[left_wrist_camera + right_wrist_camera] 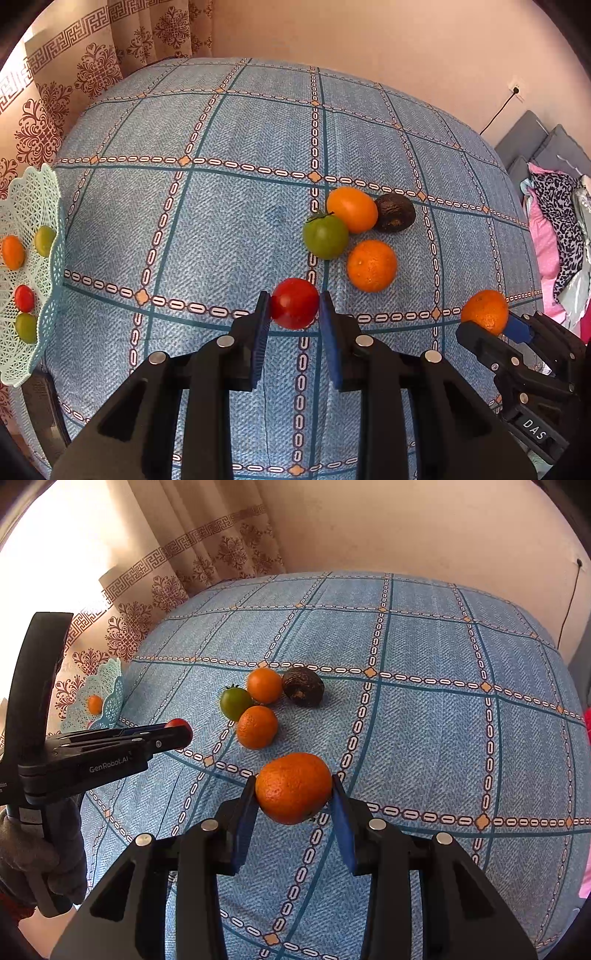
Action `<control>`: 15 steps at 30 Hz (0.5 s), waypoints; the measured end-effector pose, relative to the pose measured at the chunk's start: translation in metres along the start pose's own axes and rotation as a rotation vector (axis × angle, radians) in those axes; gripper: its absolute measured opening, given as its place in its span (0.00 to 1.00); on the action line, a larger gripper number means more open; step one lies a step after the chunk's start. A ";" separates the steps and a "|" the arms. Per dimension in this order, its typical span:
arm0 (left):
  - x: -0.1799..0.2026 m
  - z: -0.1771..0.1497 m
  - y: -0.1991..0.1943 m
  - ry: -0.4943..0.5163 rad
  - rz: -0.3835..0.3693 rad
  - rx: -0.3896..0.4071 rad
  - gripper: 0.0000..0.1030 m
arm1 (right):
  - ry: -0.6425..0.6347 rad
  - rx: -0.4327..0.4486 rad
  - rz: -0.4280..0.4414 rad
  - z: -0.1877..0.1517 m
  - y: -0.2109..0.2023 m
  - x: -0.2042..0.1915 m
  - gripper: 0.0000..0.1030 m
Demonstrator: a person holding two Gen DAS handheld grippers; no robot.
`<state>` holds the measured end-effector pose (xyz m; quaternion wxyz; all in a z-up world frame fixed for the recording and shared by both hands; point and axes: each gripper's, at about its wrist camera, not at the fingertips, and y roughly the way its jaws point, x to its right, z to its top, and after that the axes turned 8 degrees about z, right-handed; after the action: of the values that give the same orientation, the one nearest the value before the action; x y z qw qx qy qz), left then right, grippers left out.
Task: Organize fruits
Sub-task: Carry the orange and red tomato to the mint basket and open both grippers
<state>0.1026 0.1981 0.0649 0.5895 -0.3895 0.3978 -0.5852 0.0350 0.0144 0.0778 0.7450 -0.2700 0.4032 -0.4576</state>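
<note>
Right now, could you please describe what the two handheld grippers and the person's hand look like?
Both the left gripper and right gripper are black plastic with blue-padded fingers and silver pins. The left's side reads "GenRobot.AI". A grey glove covers the hand.

white lettering "genrobot.ai" is showing along the side of the left gripper, and "das" is reading on the body of the right gripper, near right.
</note>
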 end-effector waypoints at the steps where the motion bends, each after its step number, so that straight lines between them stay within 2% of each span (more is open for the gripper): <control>1: -0.002 0.001 -0.005 -0.001 0.009 0.009 0.26 | -0.005 0.001 0.005 0.001 0.000 -0.004 0.37; 9: -0.036 0.006 -0.038 -0.028 0.075 0.078 0.27 | -0.042 0.006 0.048 0.010 0.006 -0.039 0.37; 15: -0.079 0.003 -0.060 -0.085 0.126 0.112 0.26 | -0.070 0.007 0.082 0.019 0.017 -0.073 0.37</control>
<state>0.0826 0.2763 0.1228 0.6624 -0.3546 0.3630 -0.5511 0.0398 0.0881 0.1007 0.7779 -0.2663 0.3860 -0.4183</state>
